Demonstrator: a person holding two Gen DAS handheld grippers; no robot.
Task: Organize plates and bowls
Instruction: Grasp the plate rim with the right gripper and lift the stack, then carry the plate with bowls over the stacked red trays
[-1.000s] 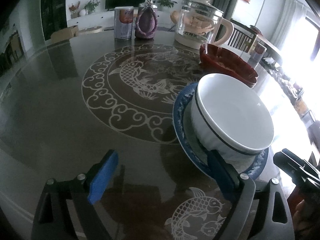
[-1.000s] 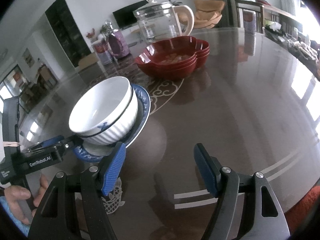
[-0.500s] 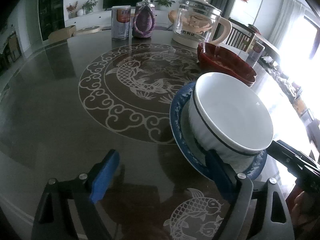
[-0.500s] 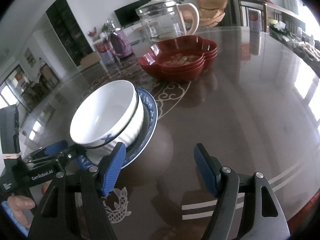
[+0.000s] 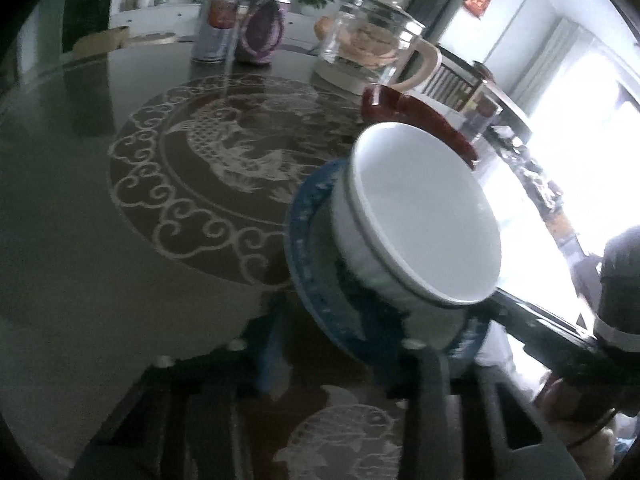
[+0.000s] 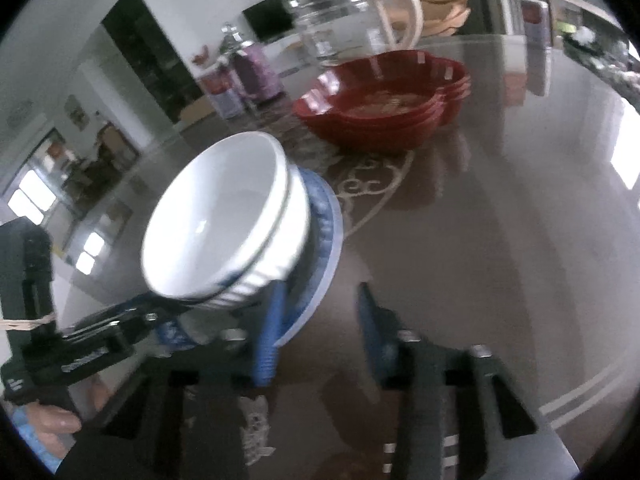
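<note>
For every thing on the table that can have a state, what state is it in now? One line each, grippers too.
white bowls: two nested, standing on the blue plate, tilted.
blue plate: under the bowls, tilted too.
red dishes: stacked, upright, some food in the top one.
glass kettle: upright, lid on.
left gripper: jaws closing at the plate's near edge; grip unclear in the blur.
right gripper: jaws closing, nothing between them.

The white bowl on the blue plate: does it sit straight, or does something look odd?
The white bowl and the blue plate under it look tilted against the table, leaning left in the right wrist view. The blur leaves this uncertain. Nothing has spilled.
</note>
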